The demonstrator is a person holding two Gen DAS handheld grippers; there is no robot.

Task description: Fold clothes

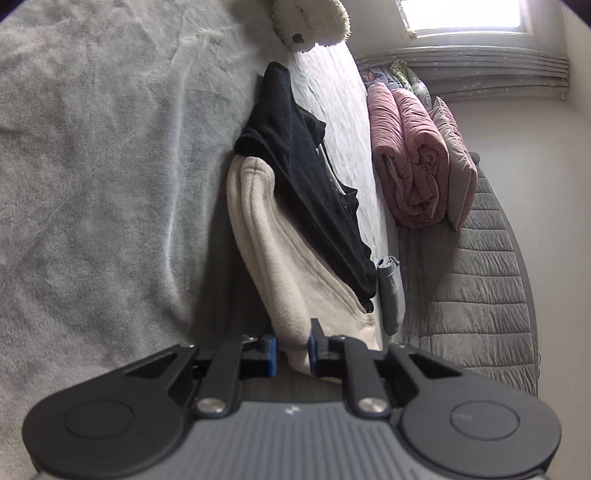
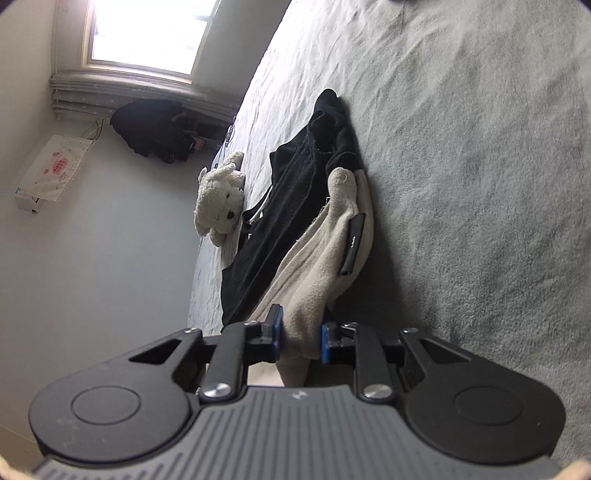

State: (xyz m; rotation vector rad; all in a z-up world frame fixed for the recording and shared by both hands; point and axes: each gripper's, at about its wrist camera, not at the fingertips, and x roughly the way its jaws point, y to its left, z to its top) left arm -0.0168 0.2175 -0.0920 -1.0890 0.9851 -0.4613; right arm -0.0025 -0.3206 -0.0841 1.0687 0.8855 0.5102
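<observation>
Plush toy (image 2: pixel 221 199); rolled pink quilt (image 1: pixel 410 158); window (image 2: pixel 147 33)

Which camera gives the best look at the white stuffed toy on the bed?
The right wrist view: the stuffed toy lies whole on the bed edge beside the black garment. The left wrist view shows only part of it, cut off at the top edge.

Daylight pours from the window (image 1: pixel 467 14), blown out white (no detail in the pane). Soft shadow pools beside the clothes on the blanket (image 2: pixel 480 166). Fisheye bends every edge, corners go dark, slight softness throughout.
</observation>
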